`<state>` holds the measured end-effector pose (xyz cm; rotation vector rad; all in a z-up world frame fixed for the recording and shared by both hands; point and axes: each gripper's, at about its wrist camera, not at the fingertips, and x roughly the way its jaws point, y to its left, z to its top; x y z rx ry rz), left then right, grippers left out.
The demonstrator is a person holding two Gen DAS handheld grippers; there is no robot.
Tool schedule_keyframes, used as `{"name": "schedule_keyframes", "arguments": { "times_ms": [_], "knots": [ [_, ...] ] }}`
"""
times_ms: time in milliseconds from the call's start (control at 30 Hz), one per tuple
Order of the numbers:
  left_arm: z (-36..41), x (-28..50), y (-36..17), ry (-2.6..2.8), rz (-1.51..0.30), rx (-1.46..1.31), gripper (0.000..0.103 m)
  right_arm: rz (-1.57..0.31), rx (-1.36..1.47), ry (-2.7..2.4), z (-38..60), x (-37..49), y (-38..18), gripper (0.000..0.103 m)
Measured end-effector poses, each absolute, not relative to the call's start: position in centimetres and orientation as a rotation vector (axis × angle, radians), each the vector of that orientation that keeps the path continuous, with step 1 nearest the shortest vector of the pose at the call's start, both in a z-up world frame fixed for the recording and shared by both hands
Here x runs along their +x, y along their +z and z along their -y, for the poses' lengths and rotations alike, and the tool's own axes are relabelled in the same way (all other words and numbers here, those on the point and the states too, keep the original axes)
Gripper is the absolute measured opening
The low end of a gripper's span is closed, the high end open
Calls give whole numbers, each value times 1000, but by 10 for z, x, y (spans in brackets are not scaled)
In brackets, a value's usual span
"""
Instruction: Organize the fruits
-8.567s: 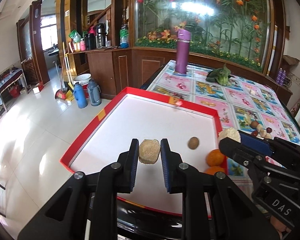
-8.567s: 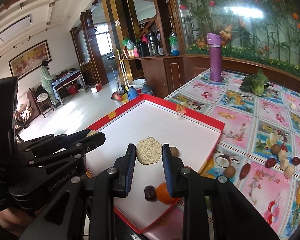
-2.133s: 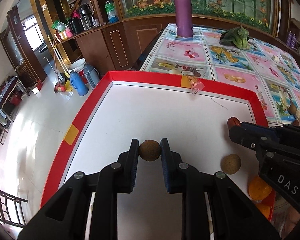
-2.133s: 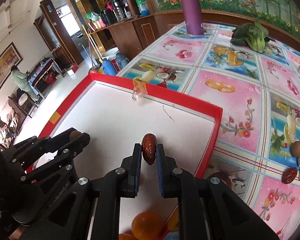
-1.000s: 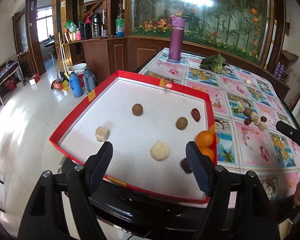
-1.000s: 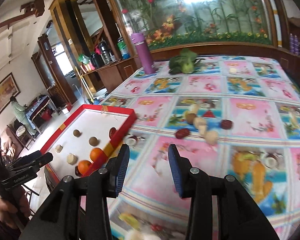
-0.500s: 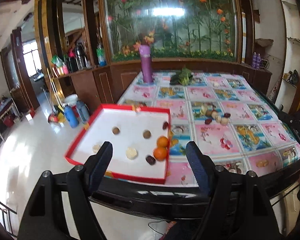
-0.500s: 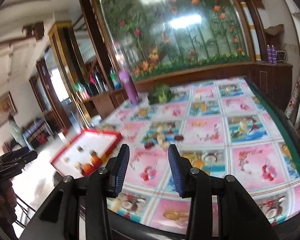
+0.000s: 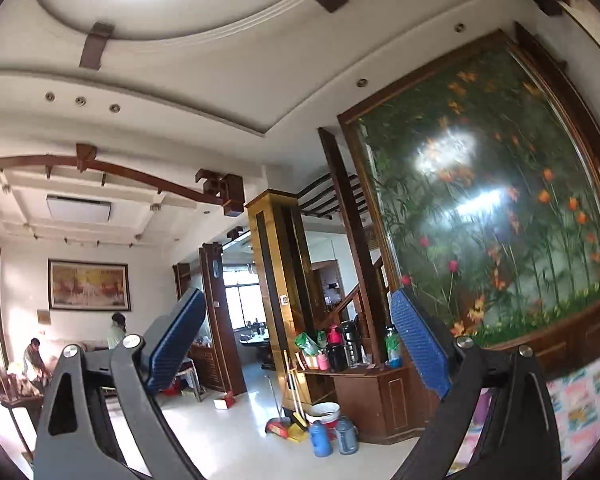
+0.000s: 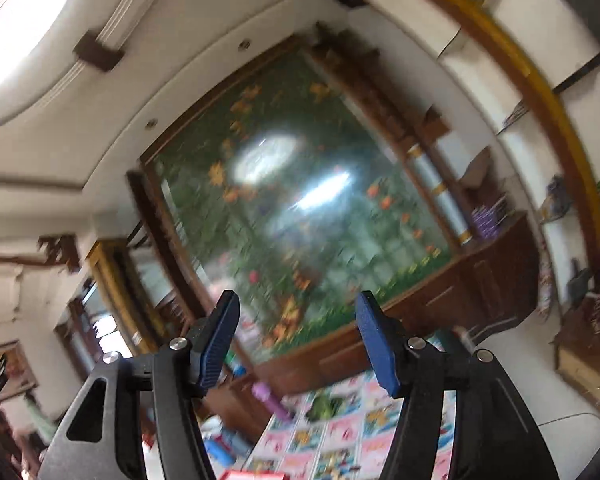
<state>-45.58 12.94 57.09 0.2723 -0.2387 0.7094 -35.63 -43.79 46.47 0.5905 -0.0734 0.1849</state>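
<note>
— Where are the grippers pointing?

— Both are tilted up toward the ceiling and the flower mural (image 9: 496, 232). The left gripper (image 9: 296, 340) has its jaws spread wide with nothing between them. The right gripper (image 10: 296, 340) is likewise gaping and holds nothing.

— And the fruits?

— None can be made out in either view. Below the mural, the right wrist view shows the table (image 10: 340, 444) with its patterned cloth, and at the very bottom edge a sliver of red that may be the rim of the red tray (image 10: 256, 475); the picture is too blurred to be sure, and its inside is out of sight. The left wrist view catches only a corner of the same cloth at lower right of the mural.

— Anything standing on the table?

— One purple bottle (image 10: 268, 398) below the mural, looking tilted in the smeared frame, and one green leafy bundle (image 10: 326, 408) just right of it.

— Other containers?

— Left of the mural, on the wooden cabinet (image 9: 376, 400), a cluster of flasks and bottles (image 9: 340, 346), too crowded to count surely. On the floor at the cabinet's foot stand two blue thermos jugs (image 9: 332, 438), a basin (image 9: 322, 412) behind them, and a broom with dustpan (image 9: 284, 424) beside.

— People?

— Two, far left of the mural under a framed painting (image 9: 88, 290): one standing person (image 9: 117, 330), one seated person (image 9: 34, 360).
</note>
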Motion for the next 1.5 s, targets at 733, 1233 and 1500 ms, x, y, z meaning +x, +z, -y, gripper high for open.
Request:
{"name": "schedule_keyframes", "arguments": {
  "times_ms": [733,1233,1500],
  "knots": [
    [-40,-324,397,-62,-121,182,103,-216,3,248,304,-272,352,80],
    [-5,-101,55,-111,-761,128,103,-737,-174,416,176,-66,59,59],
    [-3,-41,31,-140,-834,175,103,-861,-160,480,159,-34,23,59]
  ]
}}
